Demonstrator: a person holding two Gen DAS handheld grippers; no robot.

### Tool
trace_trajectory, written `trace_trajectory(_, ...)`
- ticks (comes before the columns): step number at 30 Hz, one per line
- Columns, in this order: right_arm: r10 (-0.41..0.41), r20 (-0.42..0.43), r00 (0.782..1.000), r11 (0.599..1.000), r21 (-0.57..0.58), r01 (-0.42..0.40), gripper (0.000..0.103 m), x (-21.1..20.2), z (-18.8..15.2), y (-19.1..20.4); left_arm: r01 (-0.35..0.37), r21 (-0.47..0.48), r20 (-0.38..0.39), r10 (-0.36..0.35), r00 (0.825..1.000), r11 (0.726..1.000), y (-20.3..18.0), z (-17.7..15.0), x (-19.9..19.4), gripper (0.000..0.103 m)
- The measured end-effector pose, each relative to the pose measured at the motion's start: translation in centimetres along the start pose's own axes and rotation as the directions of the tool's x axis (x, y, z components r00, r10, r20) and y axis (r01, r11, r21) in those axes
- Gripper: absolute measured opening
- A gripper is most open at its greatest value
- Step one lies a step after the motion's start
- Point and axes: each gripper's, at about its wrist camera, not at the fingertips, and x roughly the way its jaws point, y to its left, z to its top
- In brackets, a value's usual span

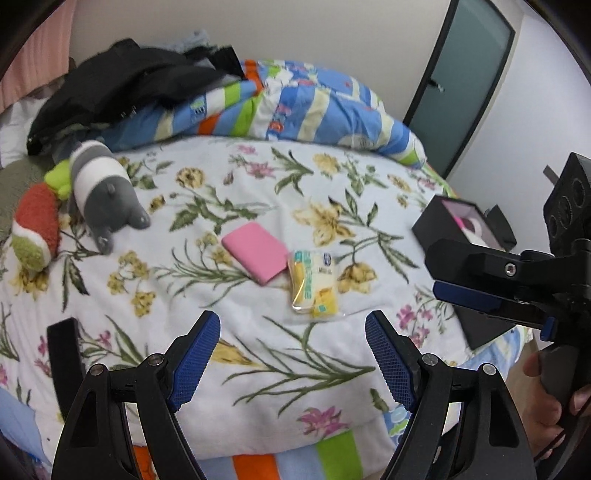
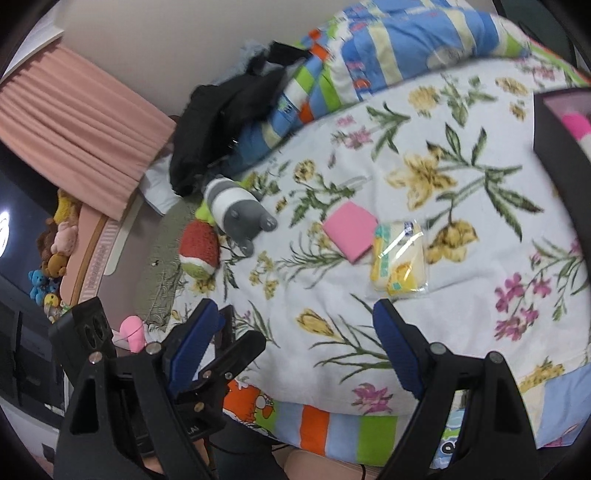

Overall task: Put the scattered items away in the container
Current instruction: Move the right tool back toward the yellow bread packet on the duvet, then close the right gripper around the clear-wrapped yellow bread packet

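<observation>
Left gripper (image 1: 291, 354) gapes empty over floral blanket (image 1: 258, 184) — pink pad (image 1: 255, 252) touching yellow packet (image 1: 314, 284); black box (image 1: 458, 229) right.

Bed: floral blanket (image 1: 280, 206) spreads ahead of the jaws.
Wall: plain white wall (image 1: 332, 33) beyond.
Curtain: pink curtain (image 2: 74, 122), far left.

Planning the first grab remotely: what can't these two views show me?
- Black box contents: right tool covers them in left wrist view; frame edge cuts the box in right wrist view.
- Yellow packet label: too blurred and small.
- Pink pad near corner: under the packet.
</observation>
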Motion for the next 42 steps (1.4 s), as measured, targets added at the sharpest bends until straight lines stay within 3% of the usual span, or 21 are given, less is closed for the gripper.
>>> trace_trajectory(8,-0.037,-0.08,0.996,0.992,0.115,0.046,0.088,3.9,1.1,-5.0,0.017,0.007,-0.081,-0.016,0.997,1.0,-0.6,0.4,5.2,0.082)
trace_trajectory(21,-0.05,-0.146,0.988,0.981,0.178,0.076,0.088,8.9,2.8,-9.8,0.075,0.012,-0.166,-0.072,0.983,0.997,-1.1,0.7,11.4,0.082)
trace_trajectory(36,-0.059,-0.184,0.981,0.977,0.191,0.095,0.088,13.8,4.0,-13.4,0.143,0.039,-0.156,-0.136,0.978,0.989,-0.3,0.8,15.6,0.082)
trace_trajectory(42,-0.026,-0.19,0.981,0.982,0.178,0.061,0.089,15.5,4.3,-13.9,0.172,0.058,-0.162,-0.161,0.974,0.983,-0.3,0.8,17.3,0.082)
